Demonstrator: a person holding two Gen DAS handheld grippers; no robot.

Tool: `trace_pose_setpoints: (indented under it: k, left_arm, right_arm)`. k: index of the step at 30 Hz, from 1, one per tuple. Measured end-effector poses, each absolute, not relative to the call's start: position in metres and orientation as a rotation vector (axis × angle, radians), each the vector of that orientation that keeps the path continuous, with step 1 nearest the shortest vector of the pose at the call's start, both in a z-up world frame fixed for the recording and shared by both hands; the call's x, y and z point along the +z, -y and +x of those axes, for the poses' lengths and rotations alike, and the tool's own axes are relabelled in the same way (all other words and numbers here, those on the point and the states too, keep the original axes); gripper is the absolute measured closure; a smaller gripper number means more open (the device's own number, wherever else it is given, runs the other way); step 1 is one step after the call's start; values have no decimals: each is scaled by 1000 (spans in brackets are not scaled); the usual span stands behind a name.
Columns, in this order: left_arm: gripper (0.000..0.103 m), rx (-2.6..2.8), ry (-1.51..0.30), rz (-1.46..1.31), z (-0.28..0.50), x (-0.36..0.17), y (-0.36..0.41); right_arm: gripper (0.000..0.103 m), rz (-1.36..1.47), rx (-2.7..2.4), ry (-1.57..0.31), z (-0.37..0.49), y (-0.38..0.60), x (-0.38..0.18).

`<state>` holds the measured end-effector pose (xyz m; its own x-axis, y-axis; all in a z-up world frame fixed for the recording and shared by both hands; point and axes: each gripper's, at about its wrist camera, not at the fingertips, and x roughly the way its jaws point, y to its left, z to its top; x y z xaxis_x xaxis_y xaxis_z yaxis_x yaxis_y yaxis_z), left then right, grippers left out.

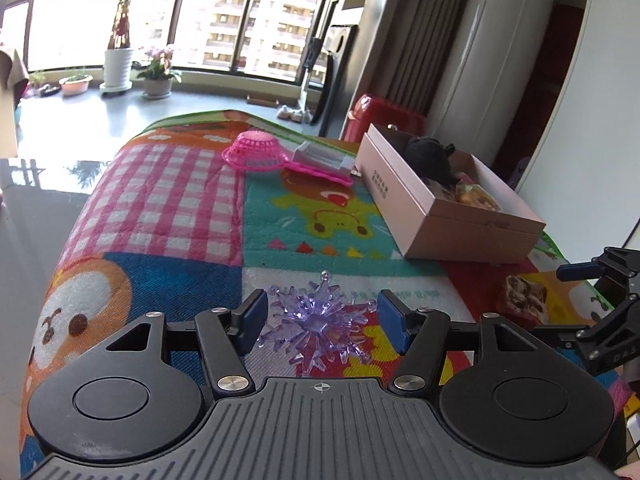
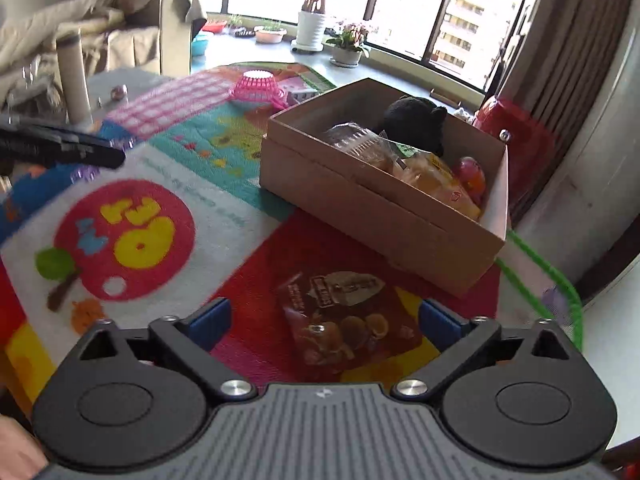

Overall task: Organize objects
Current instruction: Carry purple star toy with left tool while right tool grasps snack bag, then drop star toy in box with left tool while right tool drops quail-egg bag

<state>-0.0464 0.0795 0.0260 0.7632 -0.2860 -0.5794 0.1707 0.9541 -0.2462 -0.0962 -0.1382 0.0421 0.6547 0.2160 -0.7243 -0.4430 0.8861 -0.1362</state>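
Purple plastic snowflake (image 1: 316,326), lying on the mat in front of the cardboard box (image 1: 440,204) between the spread left hand-held gripper (image 1: 320,320) pads, looks light, stiff, brittle-spiked; grip its thick centre.

The left gripper (image 1: 322,322) sits low, level, its blue pads spread wide apart. The right gripper (image 2: 324,326) is spread wider and points forward and down. Skin at the near left corner is probably a hand (image 2: 16,448).
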Motion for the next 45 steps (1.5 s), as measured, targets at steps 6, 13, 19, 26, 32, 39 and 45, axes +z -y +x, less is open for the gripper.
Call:
trace_pose_setpoints:
  k: [6,13,19,26,32,39,45]
  left_arm:
    - [37,-279,-675,-160,-53,27,-70]
    - [37,-312,-695,-159,-45,20,-55]
    - [37,-319,-699,-158,-45,20,-52]
    - [37,-319,-715,-107,-49,21,-46]
    - [37,-372,-744,-34,-58,26,-32]
    - [37,-460,-622,-12,-50,79,-8]
    - [37,-449,-413,13,16,134,30]
  right_arm:
    - [0,-170,273,-808,-90,155,30]
    - [0,71,199,-884,-77,161,9]
    - [0,-16,267,-830,-50,132,4]
    - [13,-125,307,-802,-47,114,4]
    - [27,-92,308,-812,-75,132,17]
    - [27,-31,287,-711,-114,171,51]
    - [27,-14,235,-615,-126,189,73]
